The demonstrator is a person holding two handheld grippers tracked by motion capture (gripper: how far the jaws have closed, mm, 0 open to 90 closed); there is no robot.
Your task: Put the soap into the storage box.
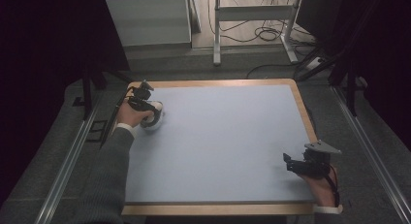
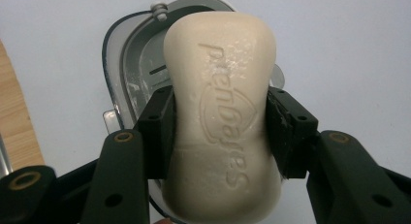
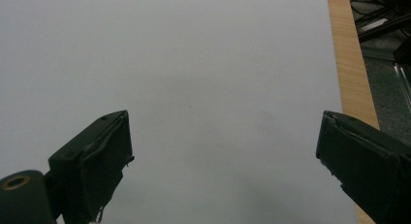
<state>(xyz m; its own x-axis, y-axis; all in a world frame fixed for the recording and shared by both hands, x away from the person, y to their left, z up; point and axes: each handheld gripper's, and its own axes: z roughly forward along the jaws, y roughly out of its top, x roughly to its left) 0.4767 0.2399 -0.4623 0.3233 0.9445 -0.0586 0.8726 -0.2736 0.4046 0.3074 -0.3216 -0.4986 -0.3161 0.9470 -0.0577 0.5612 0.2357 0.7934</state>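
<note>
On the table: pale blue mat (image 1: 228, 141) over a wooden board (image 1: 303, 107), its wood showing along the edges.
Left hand-held gripper (image 2: 220, 112): clamped on a cream soap (image 2: 220, 117) by its long sides, above a white dish (image 2: 131, 73) at the mat's far left corner.
Right hand-held gripper (image 3: 223, 156): jaws wide apart, nothing between them, over bare mat near the right edge.
Room: dark; grey floor (image 1: 271, 69), metal frame legs (image 1: 216, 35) and cables (image 1: 269, 34) beyond the table.

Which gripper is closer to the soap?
Left. The left gripper is clamped on the bar of soap, holding it over the soap dish. The right gripper sits open and empty at the opposite, near corner of the mat.
</note>
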